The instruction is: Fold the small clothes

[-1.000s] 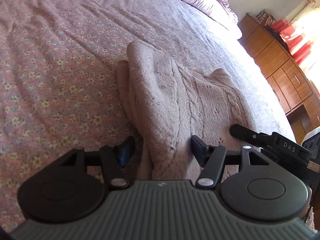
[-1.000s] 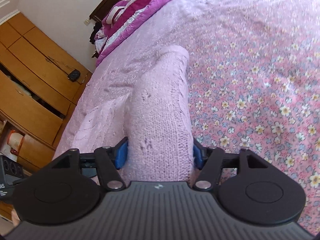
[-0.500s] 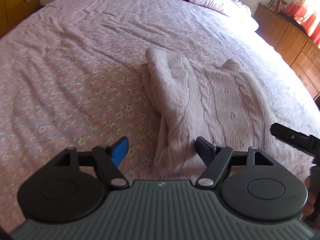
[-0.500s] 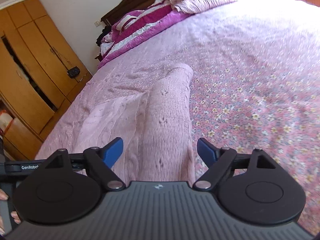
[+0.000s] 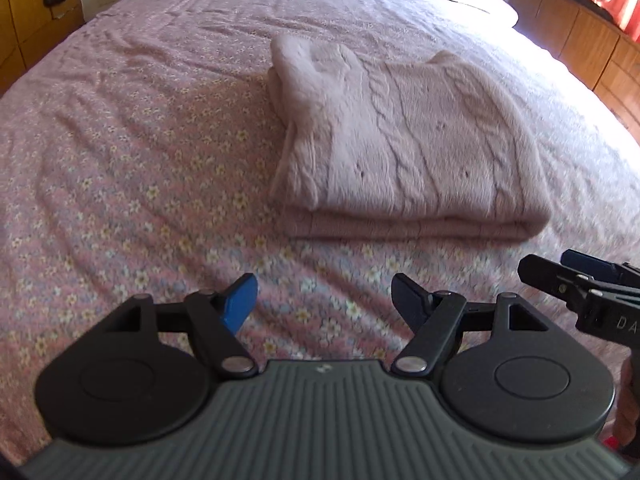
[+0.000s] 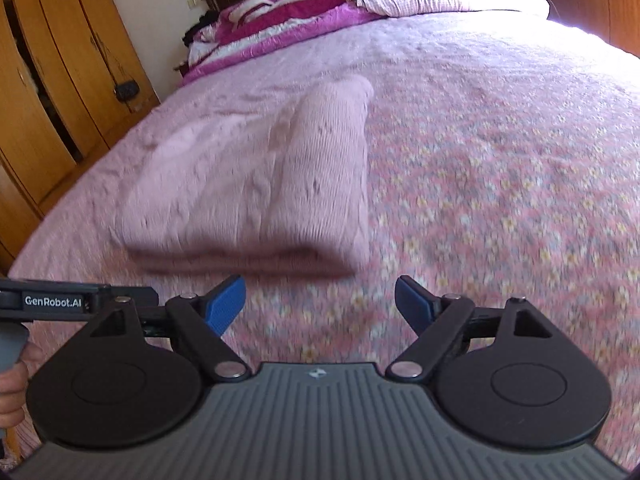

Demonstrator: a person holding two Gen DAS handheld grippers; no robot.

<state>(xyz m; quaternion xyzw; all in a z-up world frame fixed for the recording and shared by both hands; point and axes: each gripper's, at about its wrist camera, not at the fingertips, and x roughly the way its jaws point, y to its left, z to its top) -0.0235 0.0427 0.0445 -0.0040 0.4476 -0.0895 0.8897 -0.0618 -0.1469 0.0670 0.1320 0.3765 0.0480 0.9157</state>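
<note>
A pale pink cable-knit sweater (image 5: pixel 404 148) lies folded into a flat rectangle on the bed's pink flower-print sheet (image 5: pixel 120 168), its thick folded edge turned toward both cameras. A narrower folded strip runs along one side of the sweater, on its left in the left wrist view and on its right in the right wrist view.

The left gripper (image 5: pixel 324 300) hangs above bare sheet just short of the sweater's near edge; its jaws stand spread, having just been opening, with nothing between the blue pads. The right gripper (image 6: pixel 320 306) is likewise short of that edge, jaws spread wide after just opening, and empty.

Beyond the sweater, a magenta and white quilt (image 6: pixel 280 20) is heaped at the head of the bed. Wooden wardrobe doors (image 6: pixel 52 80) stand to the sweater's left in the right wrist view.
</note>
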